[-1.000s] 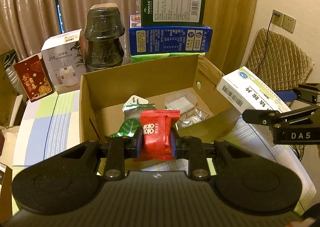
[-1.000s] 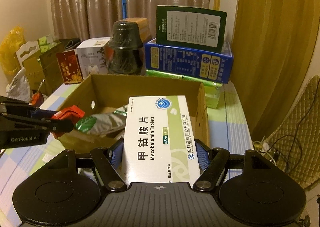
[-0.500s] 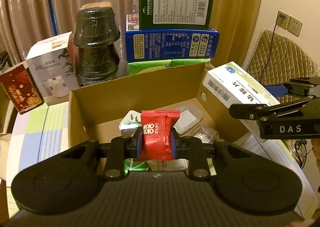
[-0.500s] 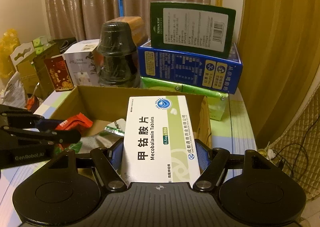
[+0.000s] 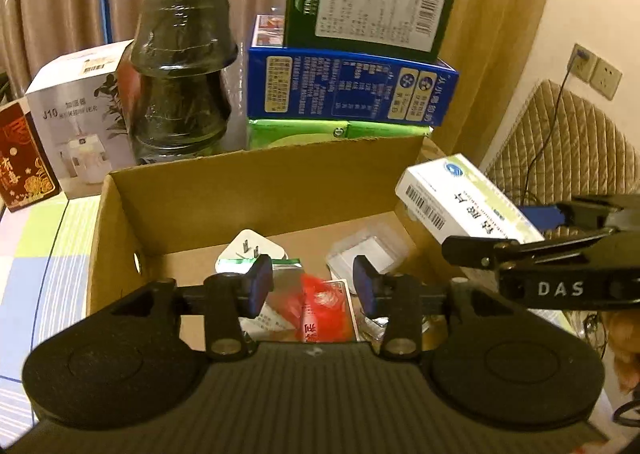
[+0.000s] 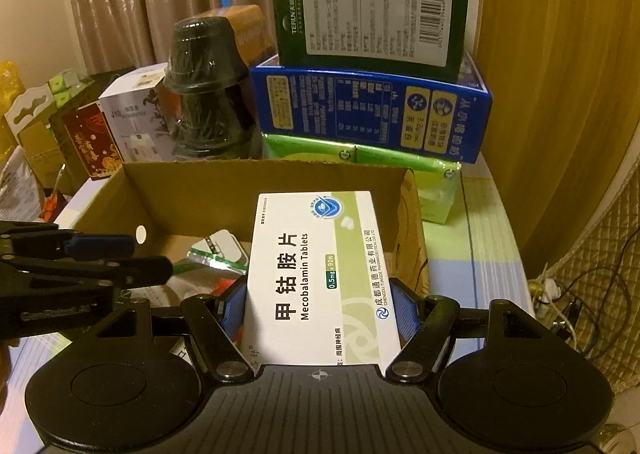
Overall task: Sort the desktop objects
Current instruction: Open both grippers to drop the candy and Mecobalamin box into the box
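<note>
My left gripper [image 5: 313, 283] is open and empty over the front of an open cardboard box [image 5: 272, 178]. A red sachet [image 5: 320, 308] lies blurred below it inside the box, beside a white plug adapter [image 5: 250, 250], foil packets and a clear packet [image 5: 368, 254]. My right gripper [image 6: 316, 308] is shut on a white and green Mecobalamin tablet box [image 6: 320, 278], held above the cardboard box's [image 6: 256, 182] right front part. That tablet box also shows in the left wrist view [image 5: 464, 198], with the right gripper's finger [image 5: 520, 250] under it.
Behind the cardboard box stand stacked black bowls [image 5: 184, 74], a blue carton [image 5: 348, 86] with a green box [image 5: 368, 2] on top, a white humidifier box [image 5: 76, 114] and a red box [image 5: 22, 158]. A quilted chair [image 5: 568, 150] is at the right.
My left gripper has opened and let go of the red sachet, which has dropped into the box. Both grippers have moved forward over the box. The right still grips the tablet box.
</note>
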{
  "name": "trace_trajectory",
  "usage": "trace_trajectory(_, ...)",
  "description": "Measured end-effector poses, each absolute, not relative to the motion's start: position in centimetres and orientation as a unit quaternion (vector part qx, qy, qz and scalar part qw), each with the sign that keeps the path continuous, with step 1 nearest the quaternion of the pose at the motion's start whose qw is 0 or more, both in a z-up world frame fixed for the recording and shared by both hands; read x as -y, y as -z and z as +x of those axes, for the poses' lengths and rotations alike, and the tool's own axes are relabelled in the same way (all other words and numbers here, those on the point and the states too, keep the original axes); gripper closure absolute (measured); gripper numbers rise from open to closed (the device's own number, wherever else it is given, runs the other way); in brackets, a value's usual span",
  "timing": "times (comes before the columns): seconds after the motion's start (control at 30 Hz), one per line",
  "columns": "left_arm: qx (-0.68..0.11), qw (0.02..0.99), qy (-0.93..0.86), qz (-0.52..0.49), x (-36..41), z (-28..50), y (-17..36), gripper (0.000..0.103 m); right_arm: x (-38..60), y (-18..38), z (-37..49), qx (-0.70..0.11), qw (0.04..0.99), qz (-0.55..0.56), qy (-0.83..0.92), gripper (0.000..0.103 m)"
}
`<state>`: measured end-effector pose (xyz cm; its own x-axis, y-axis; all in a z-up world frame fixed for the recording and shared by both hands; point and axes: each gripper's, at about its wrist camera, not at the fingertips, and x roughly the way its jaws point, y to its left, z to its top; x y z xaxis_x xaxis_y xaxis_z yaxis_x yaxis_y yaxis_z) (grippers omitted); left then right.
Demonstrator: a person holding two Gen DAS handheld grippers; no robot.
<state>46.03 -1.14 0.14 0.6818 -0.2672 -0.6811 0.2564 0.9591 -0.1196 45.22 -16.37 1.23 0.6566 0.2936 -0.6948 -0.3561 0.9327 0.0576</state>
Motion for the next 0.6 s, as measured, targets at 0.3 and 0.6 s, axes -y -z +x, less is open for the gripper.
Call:
trace_trajectory(0.3,-0.361,0.924,0.128,-0.020,-1.3,43.9,-0.8,0.061,16.5,-2.5,44.7,-0.339,0.922,-0.003,-0.185,0.025)
trace_trajectory(0.6,-0.346,0.931,0.113,-0.027,-3.1,39.4,-2.0,0.038,18.2,-3.6,38.0,-0.333,0.925,0.029,-0.178,0.015)
